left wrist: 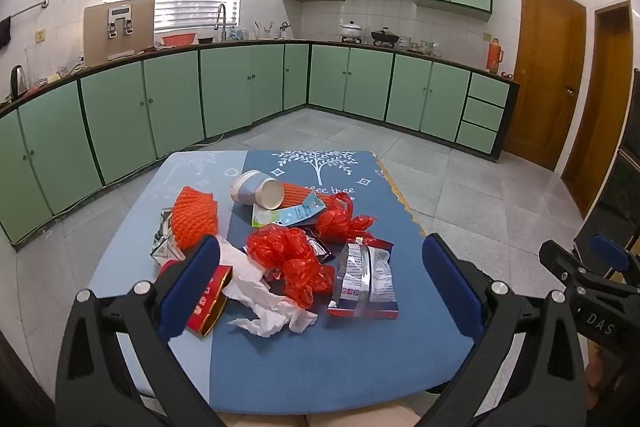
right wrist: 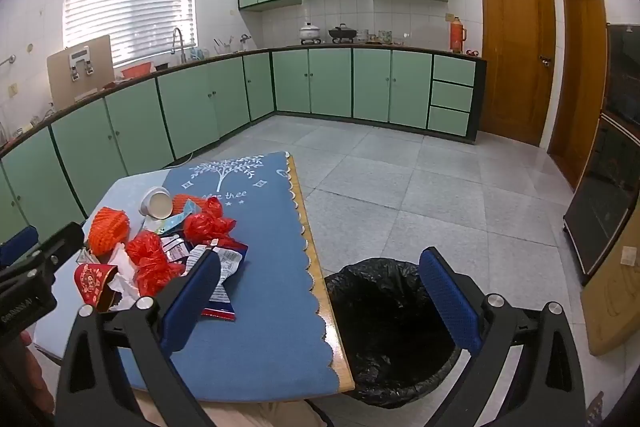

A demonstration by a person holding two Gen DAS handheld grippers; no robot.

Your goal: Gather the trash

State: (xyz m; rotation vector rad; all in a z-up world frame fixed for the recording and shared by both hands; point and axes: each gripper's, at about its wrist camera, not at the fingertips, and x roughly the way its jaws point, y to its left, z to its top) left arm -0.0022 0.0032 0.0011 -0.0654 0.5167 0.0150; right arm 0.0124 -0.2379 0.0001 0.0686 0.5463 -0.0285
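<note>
A pile of trash lies on the blue table (left wrist: 340, 359): a paper cup (left wrist: 258, 189) on its side, orange foam nets (left wrist: 196, 217), red crumpled plastic (left wrist: 294, 261), white tissue (left wrist: 264, 301), a red box (left wrist: 210, 303) and a clear snack wrapper (left wrist: 366, 281). My left gripper (left wrist: 322, 281) is open and empty, held above the near side of the pile. My right gripper (right wrist: 320, 299) is open and empty over the table's right edge, beside a bin with a black bag (right wrist: 384, 323) on the floor. The pile also shows in the right wrist view (right wrist: 160, 251).
The table (right wrist: 260, 327) has a scalloped cloth edge on its right side. Green cabinets (left wrist: 240, 87) line the far walls. Wooden doors (right wrist: 516, 47) stand at the right. A dark cabinet (right wrist: 608, 207) is at the far right. Grey tiled floor (right wrist: 420, 195) surrounds the table.
</note>
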